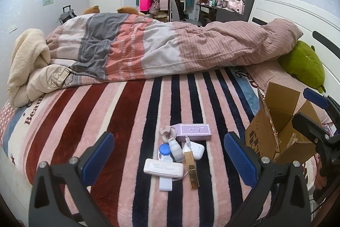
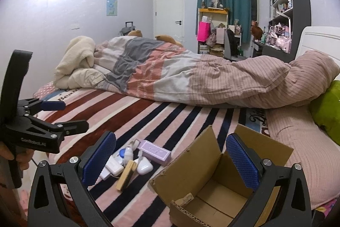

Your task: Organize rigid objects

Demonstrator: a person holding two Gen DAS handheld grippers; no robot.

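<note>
A pile of small rigid items lies on the striped blanket: a purple box (image 1: 194, 131) (image 2: 154, 152), a gold tube (image 1: 191, 170) (image 2: 125, 176), a white earbud case (image 1: 194, 149) (image 2: 145, 167), a white flat case (image 1: 163, 167) (image 2: 113, 167), a small white bottle (image 1: 176, 150) (image 2: 128, 153) and a blue-lidded lens case (image 1: 164, 152). An open, empty cardboard box (image 1: 276, 131) (image 2: 212, 180) stands to their right. My left gripper (image 1: 167, 161) is open, hovering over the pile. My right gripper (image 2: 171, 161) is open over the box's left flap.
A rumpled duvet (image 1: 159, 46) runs across the bed behind the items. A green plush (image 1: 303, 63) lies by the white headboard (image 1: 297, 14). The left gripper shows in the right wrist view (image 2: 54, 112), the right gripper in the left wrist view (image 1: 312, 107).
</note>
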